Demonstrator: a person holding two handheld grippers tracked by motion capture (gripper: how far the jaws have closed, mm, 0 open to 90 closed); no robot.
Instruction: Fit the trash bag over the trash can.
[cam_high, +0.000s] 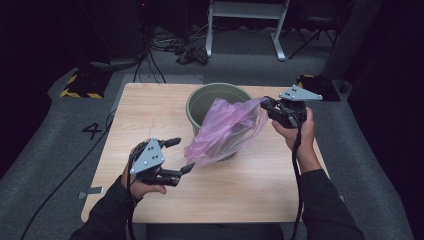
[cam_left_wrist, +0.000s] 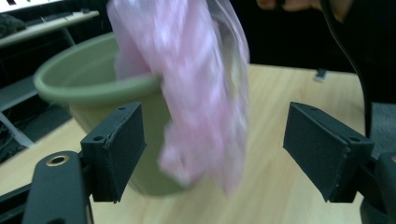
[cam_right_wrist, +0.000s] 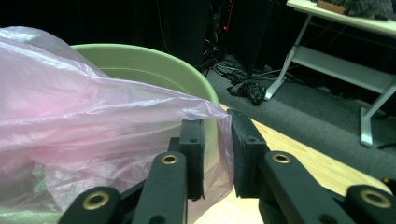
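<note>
My right hand-held gripper (cam_high: 270, 108) is pinched on a corner of the pink plastic bag (cam_high: 226, 131), which drapes over the near rim of the green bucket (cam_high: 200, 100) on the tabletop (cam_high: 150, 115). My left hand-held gripper (cam_high: 176, 156) hangs with jaws spread beside the bag's dangling lower end. I judge I'm lining the bucket, so next I'd close the left on that loose end and spread the mouth over the rim.

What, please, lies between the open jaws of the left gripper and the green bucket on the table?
The loose lower end of the pink plastic bag hangs there, in front of the green bucket, untouched by the left gripper; the left gripper view shows it.
</note>
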